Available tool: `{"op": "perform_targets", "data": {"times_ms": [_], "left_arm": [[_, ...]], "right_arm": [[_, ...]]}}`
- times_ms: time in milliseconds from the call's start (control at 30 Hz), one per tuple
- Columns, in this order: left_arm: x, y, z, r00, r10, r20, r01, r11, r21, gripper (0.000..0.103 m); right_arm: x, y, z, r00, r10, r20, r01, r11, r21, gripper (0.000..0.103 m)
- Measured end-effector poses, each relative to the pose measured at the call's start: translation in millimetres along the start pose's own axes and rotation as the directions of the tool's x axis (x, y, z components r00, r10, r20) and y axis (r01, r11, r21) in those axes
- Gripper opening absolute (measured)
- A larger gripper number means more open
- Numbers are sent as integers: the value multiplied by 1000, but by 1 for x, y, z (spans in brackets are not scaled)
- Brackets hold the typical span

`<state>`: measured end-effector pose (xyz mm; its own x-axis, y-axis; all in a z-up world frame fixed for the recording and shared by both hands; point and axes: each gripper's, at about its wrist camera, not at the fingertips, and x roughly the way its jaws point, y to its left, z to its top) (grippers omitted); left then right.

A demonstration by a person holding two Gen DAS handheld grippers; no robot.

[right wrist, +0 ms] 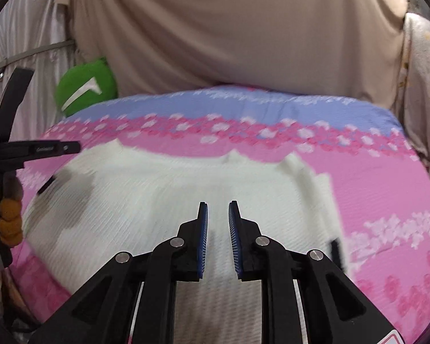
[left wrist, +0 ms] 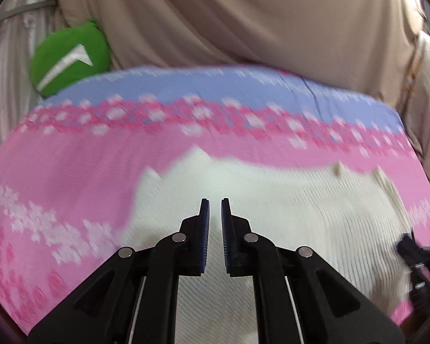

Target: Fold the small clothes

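Note:
A white ribbed garment (left wrist: 272,200) lies spread on a pink and blue flowered sheet (left wrist: 71,166), its far edge in small peaks. My left gripper (left wrist: 215,200) is over the garment's near part. Its jaws stand a narrow slit apart, with white cloth running up between the pads and hanging sharp under the blurred background. In the right wrist view the same garment (right wrist: 157,189) fills the middle. My right gripper (right wrist: 218,203) holds it the same way, with a slightly wider slit. Both views are smeared by motion.
A green round cushion (left wrist: 68,57) rests at the bed's far left against a beige draped cloth (left wrist: 243,14). The sheet (right wrist: 387,186) extends to the right. The right tool's black body (left wrist: 418,261) shows at the edge, the left tool's body (right wrist: 5,152) opposite.

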<state>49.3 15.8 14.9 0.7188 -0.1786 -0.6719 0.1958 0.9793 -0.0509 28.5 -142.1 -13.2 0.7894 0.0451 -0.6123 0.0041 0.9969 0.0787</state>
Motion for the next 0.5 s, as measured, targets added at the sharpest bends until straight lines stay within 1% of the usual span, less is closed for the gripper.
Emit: {"op": "perform_targets", "data": {"times_ms": [33, 67, 100, 133, 167, 200, 233, 267, 300, 333, 367, 433, 500], "left_arm": [[6, -8, -11, 999, -7, -35, 8, 1000, 21, 9], [15, -16, -24, 996, -8, -83, 12, 999, 46, 9], [20, -19, -37, 994, 3, -112, 4, 998, 62, 9], [19, -19, -44, 995, 19, -100, -12, 997, 76, 9], [11, -19, -51, 996, 51, -74, -43, 994, 105, 9], [5, -16, -55, 995, 83, -62, -75, 991, 113, 9], [0, -10, -58, 993, 99, -58, -93, 990, 104, 9], [-4, -2, -61, 992, 106, -68, -99, 991, 89, 9], [-6, 4, -64, 991, 110, -77, -104, 992, 77, 9], [-8, 9, -67, 989, 119, -82, -114, 991, 67, 9], [-10, 15, -71, 988, 126, -89, -122, 991, 50, 9], [-16, 26, -74, 988, 121, -100, -120, 993, 10, 9], [-24, 37, -74, 989, 98, -107, -104, 994, -44, 9]], "right_arm": [[8, 4, -9, 999, 22, -37, -22, 1000, 2, 10], [13, 5, -18, 998, 12, -61, -12, 1000, -2, 7], [9, 1, -24, 998, -3, -55, 3, 1000, 0, 5], [4, -5, -28, 999, 1, -49, 0, 1000, 14, 5], [-5, -13, -30, 999, -16, -45, 18, 999, 37, 5], [-13, -22, -34, 997, -57, -43, 59, 997, 53, 4], [-22, -29, -37, 994, -103, -45, 105, 993, 54, 5], [-28, -32, -39, 991, -123, -49, 125, 991, 55, 5], [-33, -33, -41, 991, -126, -48, 128, 990, 59, 5], [-40, -28, -42, 992, -117, -41, 120, 991, 58, 9], [-42, -22, -41, 994, -102, -34, 103, 993, 48, 11], [-46, 0, -39, 999, -46, -14, 47, 999, 19, 11], [-44, 30, -36, 999, 35, -2, -35, 999, -14, 10]]}}
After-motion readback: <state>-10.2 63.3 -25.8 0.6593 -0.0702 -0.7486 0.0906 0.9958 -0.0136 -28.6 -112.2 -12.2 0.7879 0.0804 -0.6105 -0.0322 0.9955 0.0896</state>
